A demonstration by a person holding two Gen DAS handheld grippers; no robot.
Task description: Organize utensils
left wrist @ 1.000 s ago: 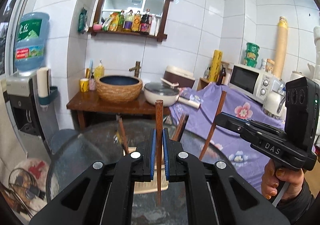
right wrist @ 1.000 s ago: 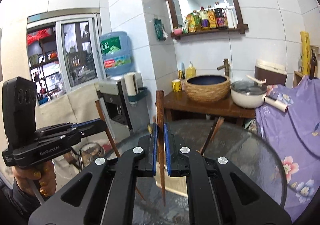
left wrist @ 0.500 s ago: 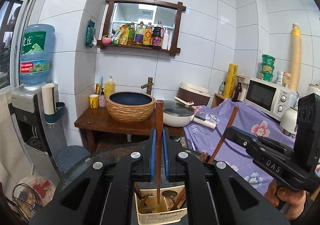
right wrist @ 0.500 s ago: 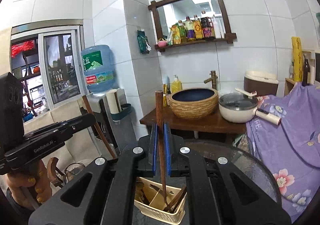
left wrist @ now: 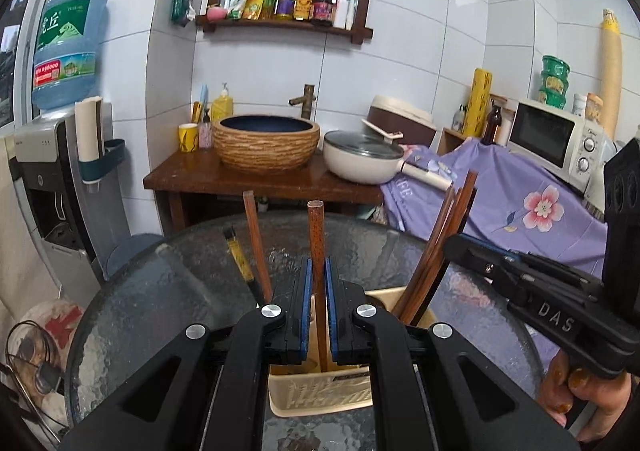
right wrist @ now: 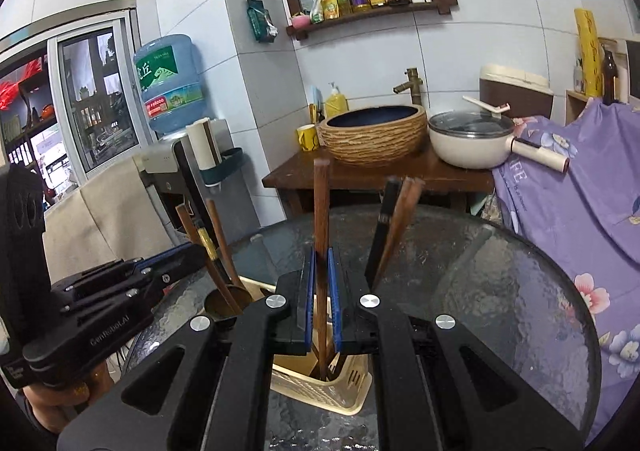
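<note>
- Both tongs have come down since the earlier frames; the beige utensil basket [left wrist: 320, 391] now sits directly under the tips instead of lower on the glass table [left wrist: 140, 311].
- Left gripper [left wrist: 316, 311]: pads pinching one brown chopstick [left wrist: 316, 235], upright, lower end inside the basket.
- Right gripper [right wrist: 321, 307]: likewise clamped on its own chopstick [right wrist: 321, 203], tip dipping into the basket [right wrist: 344, 391].
- Judgement: I should keep each stick vertical, lower until the tip seats, then release, steering clear of the chopsticks already leaning there [left wrist: 440, 251].
- Writing, left to right: "GenRobot.AI" on the left tong body [right wrist: 110, 331]; "DAS" on the right tong body [left wrist: 556, 317]. Water-bottle label [left wrist: 60, 27] too small to read.
</note>
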